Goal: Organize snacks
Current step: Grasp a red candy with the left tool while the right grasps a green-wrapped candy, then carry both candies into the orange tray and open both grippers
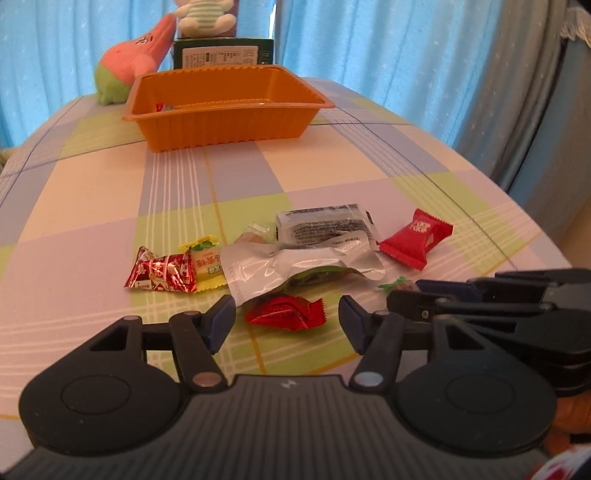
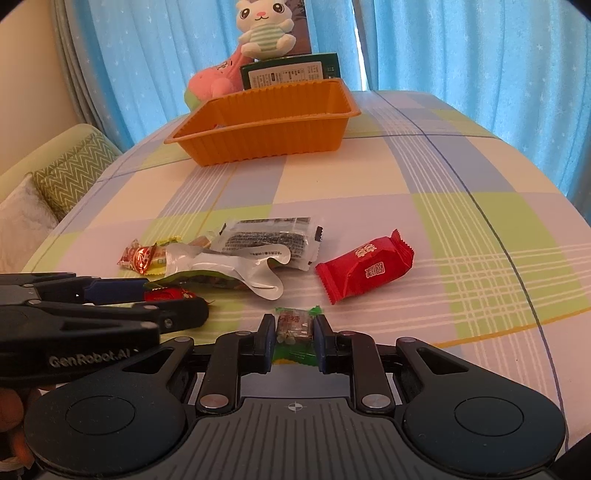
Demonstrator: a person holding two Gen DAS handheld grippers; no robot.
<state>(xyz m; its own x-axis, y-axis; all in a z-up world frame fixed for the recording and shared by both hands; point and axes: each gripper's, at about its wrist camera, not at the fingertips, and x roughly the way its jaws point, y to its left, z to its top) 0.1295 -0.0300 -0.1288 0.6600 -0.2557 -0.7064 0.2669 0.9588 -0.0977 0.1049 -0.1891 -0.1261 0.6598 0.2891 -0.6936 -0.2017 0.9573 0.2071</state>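
- In the left wrist view the orange tray [image 1: 225, 122] shows only a scrap of red and silver wrapper [image 1: 162, 107] over its near wall; the rest of its floor is hidden, and the right wrist view shows nothing clear inside it.
- The green box [image 1: 223, 55] behind the tray is half hidden by the tray's rim, and the pink plush [image 1: 133, 61] and white plush [image 2: 264, 35] are partly cut off at the top of the left wrist view.
- The print on the wrappers is too small to read.
- The snacks lie in a loose heap on the checked tablecloth [image 1: 92, 206], well apart from the tray.
- A silver pouch [image 1: 291, 267] lies across the heap, its long axis running left to right, overlapping a clear dark-printed packet [image 1: 325, 225].
- A large red candy [image 2: 365, 267] lies apart on the right, tilted with its long axis rising to the right.
- The left gripper [image 1: 286, 321] stands open with a small red candy [image 1: 286, 312] on the cloth between its fingers, untouched.
- The right gripper [image 2: 293, 332] is clamped on a small green-ended candy [image 2: 293, 326], whose long axis points forward along the fingers.
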